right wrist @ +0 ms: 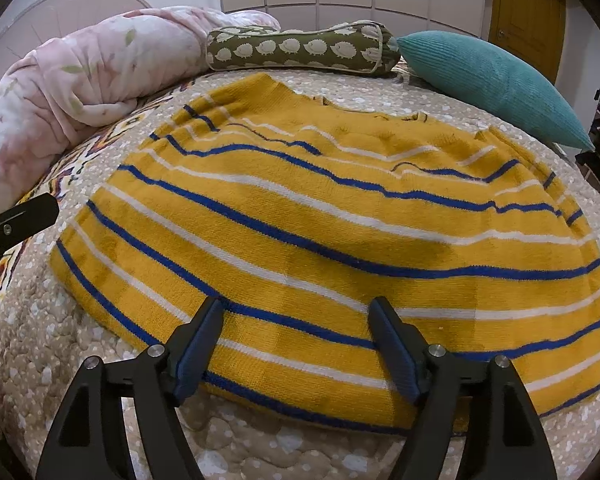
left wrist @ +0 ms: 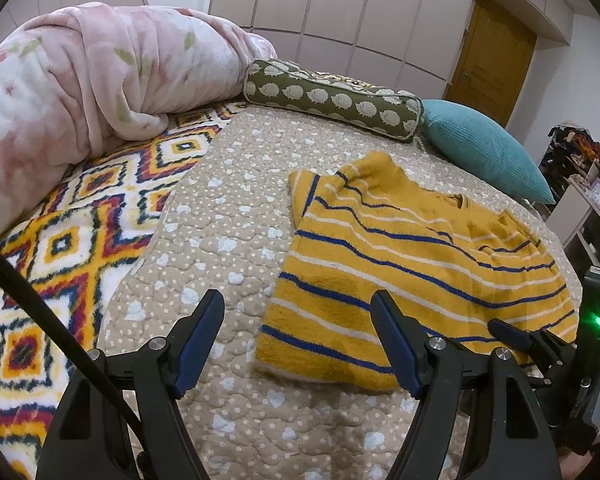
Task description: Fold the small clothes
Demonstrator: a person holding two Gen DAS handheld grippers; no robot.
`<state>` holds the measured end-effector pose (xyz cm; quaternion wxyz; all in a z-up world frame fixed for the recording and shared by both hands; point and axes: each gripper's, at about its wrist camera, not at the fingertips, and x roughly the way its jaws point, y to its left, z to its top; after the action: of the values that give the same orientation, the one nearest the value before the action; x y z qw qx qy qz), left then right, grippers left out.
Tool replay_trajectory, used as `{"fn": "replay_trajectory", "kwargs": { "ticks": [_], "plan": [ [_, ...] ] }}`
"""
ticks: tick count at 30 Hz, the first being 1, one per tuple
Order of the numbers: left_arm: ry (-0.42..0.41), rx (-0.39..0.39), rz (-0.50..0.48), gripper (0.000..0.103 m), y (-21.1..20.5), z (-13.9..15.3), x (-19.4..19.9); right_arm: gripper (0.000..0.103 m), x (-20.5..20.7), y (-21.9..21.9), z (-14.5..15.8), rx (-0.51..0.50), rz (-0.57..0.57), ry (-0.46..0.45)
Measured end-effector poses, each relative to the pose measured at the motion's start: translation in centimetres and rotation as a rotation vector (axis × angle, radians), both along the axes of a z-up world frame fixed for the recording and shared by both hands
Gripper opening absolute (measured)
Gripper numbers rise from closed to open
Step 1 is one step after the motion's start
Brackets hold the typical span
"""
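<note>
So on the far left a fluffy pink blanket (left wrist: 80,76) is lying bunched in a big soft roll, and its left end is getting cut off by the frame edge. Under it a shaggy diamond-pattern throw (left wrist: 52,248) in orange, white and navy is spreading out, partly hidden by the blanket and by a black cable (left wrist: 40,312) crossing the left wrist view.

The left gripper (left wrist: 298,340) is hanging over the quilted beige bedspread (left wrist: 220,216) with its blue ribbed fingers (left wrist: 198,344) spread wide, gripping nothing. Its right finger is overlapping the sweater's near left corner in the picture, but I can't tell if it's actually touching.

The yellow sweater (right wrist: 320,240), a fuzzy knit with blue and white stripes, is lying flat in the middle of the bedspread, sleeves looking tucked in, though the far collar area is rumpled and hard to read. The right gripper (right wrist: 296,340) is sitting right at the hem, fingers (right wrist: 392,344) wide apart and empty, tips over the fabric.

Behind the sweater, an olive bolster (right wrist: 300,50) printed with white hedgehog-ish shapes is lying next to a ribbed teal cushion (right wrist: 496,84).

Far right in the left view, there's a cluttered shelf (left wrist: 580,184) with a small clock, too blurry to make out much, plus a wooden door (left wrist: 488,64).
</note>
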<state>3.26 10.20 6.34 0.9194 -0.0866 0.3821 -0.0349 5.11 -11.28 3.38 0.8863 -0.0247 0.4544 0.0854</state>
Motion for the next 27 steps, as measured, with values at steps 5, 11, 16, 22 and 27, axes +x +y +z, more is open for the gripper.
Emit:
{"fn": "replay_trajectory", "kwargs": {
  "ticks": [5,11,16,22,27],
  "plan": [
    [0.024,-0.01,-0.013,0.074,-0.6,-0.5,0.4,0.08,-0.1,-0.4,0.2,0.032,-0.004,-0.001],
    [0.041,-0.021,-0.047,0.074,-3.0,-0.6,1.2,0.081,-0.7,-3.4,2.1,0.11,-0.039,-0.008],
    [0.025,-0.001,-0.118,0.074,-6.2,-0.5,1.4,0.081,1.5,-8.4,4.3,0.133,-0.124,-0.042],
    [0.094,0.022,-0.217,0.074,-10.3,-3.0,2.4,0.08,7.4,-14.3,3.6,0.152,-0.263,0.001],
    [0.094,0.107,-0.251,0.082,-11.8,-4.2,2.3,0.079,9.5,-18.5,3.1,0.122,-0.366,0.031]
  ]
}}
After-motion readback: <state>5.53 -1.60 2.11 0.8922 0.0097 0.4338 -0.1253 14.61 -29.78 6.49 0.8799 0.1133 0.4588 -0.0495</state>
